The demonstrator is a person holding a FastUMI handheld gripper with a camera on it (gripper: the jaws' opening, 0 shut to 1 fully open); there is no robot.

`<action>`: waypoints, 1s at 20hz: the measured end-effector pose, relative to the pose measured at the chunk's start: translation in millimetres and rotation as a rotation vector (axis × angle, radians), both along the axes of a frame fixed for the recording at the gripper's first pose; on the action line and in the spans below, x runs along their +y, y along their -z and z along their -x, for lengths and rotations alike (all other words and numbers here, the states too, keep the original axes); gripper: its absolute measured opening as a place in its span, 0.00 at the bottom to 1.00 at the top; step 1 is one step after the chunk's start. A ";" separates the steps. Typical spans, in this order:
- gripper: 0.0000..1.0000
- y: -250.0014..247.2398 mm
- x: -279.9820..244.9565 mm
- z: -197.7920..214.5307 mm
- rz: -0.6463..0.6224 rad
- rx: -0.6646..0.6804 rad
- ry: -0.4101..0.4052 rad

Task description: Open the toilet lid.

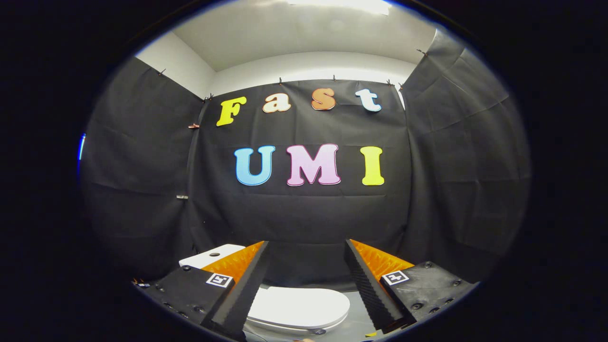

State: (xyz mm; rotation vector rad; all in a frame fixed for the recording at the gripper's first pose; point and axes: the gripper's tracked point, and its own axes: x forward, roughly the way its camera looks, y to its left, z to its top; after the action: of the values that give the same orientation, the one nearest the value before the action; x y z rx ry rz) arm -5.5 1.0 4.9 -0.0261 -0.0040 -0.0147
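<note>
Fingers point(247, 280) of our gripper point(306, 247) stand wide apart, holding nothing; below and between them we see the closed toilet lid point(299, 306), cistern point(211, 255) beyond.

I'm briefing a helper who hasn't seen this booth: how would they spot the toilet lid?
Low against the black cloth wall stands a white toilet. The toilet lid is its flat oval top, closed, between the open gripper fingers; the boxy white tank is off to one side.

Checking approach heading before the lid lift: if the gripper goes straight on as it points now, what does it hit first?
Probably the black cloth booth wall. The open gripper points level at it, and the closed white plastic toilet lid lies below, between its fingers, so it would likely pass over that. Depth is unclear.
</note>
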 end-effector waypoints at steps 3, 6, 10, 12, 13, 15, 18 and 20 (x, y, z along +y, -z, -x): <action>0.98 -0.9 4.2 0.8 0.004 -0.004 -0.011; 0.98 -1.5 3.3 1.3 0.015 -0.007 -0.013; 0.98 -2.4 1.6 2.6 0.013 -0.011 -0.008; 0.98 -0.3 -1.1 1.4 0.001 -0.005 -0.001; 0.98 0.8 -1.2 0.7 -0.003 -0.002 -0.002; 0.98 2.0 -1.7 -1.8 -0.009 0.000 -0.001; 0.98 5.8 -6.3 -4.0 -0.027 0.003 0.011; 0.98 10.7 -10.0 -5.4 -0.040 0.014 0.023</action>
State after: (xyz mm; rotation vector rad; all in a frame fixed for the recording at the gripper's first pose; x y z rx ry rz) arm -0.1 -9.0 -5.8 0.0142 0.0109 -0.0371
